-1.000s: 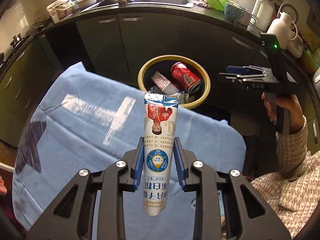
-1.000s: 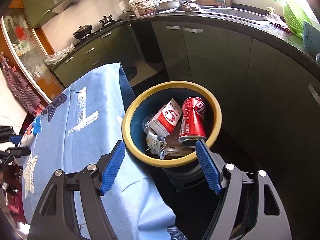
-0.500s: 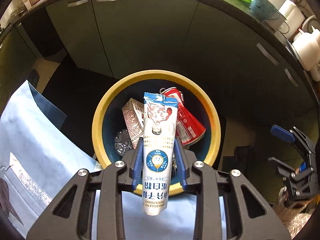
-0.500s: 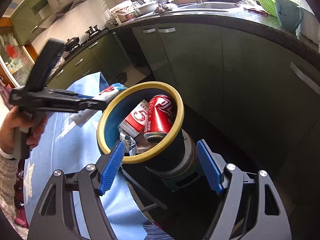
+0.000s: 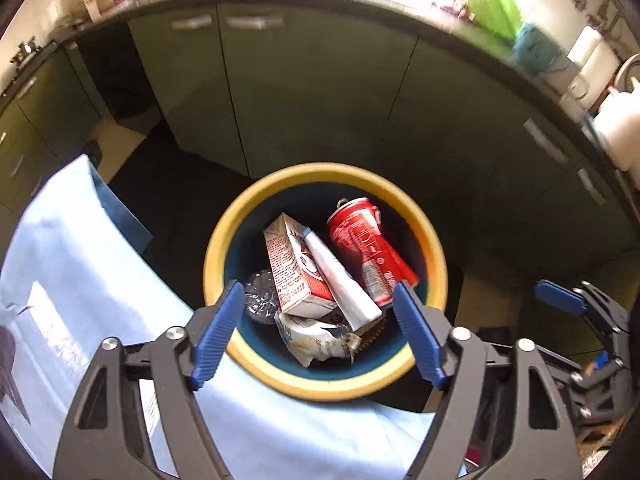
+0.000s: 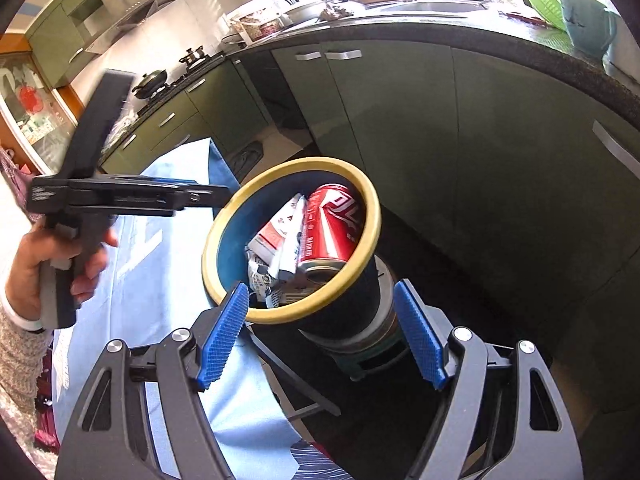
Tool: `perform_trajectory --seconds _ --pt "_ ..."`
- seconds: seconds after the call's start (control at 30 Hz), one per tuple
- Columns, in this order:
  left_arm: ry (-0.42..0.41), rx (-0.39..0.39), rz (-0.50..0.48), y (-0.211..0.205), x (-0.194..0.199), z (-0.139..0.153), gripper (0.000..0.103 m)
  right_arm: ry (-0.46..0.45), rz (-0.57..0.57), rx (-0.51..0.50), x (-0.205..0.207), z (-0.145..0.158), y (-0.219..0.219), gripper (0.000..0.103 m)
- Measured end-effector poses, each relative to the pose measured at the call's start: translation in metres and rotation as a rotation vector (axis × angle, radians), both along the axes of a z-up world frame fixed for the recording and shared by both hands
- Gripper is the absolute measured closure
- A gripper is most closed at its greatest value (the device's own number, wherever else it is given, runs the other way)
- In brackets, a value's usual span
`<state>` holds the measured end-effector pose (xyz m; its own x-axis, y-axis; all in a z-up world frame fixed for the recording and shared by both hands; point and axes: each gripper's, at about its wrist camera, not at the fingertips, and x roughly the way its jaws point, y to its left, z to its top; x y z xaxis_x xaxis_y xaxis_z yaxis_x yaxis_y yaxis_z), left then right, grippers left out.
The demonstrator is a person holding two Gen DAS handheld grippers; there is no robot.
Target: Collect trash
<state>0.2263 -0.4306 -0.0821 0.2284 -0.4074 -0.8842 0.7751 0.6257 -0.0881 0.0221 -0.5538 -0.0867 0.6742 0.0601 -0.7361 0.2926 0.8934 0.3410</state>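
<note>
A yellow-rimmed trash bin [image 5: 240, 224] [image 6: 370, 216] stands beside the blue-clothed table. Inside lie a red can [image 5: 366, 250] [image 6: 332, 226], a red-and-white carton [image 5: 294, 268] [image 6: 272, 236], a crumpled wrapper [image 5: 316, 338] and the white packet [image 5: 340, 280] [image 6: 290, 240], resting between carton and can. My left gripper [image 5: 318, 330] hangs open and empty over the bin; it also shows in the right wrist view [image 6: 216, 194]. My right gripper [image 6: 320, 334] is open and empty beside the bin's near side; it also shows in the left wrist view [image 5: 560, 300].
The blue tablecloth [image 5: 80, 280] [image 6: 160, 280] covers the table left of the bin. Green kitchen cabinets [image 5: 320, 92] and a dark counter [image 6: 480, 36] curve behind the bin. Dark floor [image 6: 500, 280] lies around the bin's base.
My left gripper has opened and let go of the white packet, which now lies in the bin. The right gripper has stayed open and shifted slightly nearer the bin.
</note>
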Motion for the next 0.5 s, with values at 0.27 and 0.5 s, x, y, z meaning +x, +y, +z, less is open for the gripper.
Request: perform_trajectory --seconds 0.27,0.5 --pt "-0.257 -0.229 0.195 0.139 -0.094 0.085 0.007 -0.038 0.131 -0.063 0.005 0.023 0.051 0.024" --pt "-0.417 -0.220 0.503 0.255 -0.164 0.101 0.007 -0.097 0.251 -0.132 0.000 0.049 0.107 0.021"
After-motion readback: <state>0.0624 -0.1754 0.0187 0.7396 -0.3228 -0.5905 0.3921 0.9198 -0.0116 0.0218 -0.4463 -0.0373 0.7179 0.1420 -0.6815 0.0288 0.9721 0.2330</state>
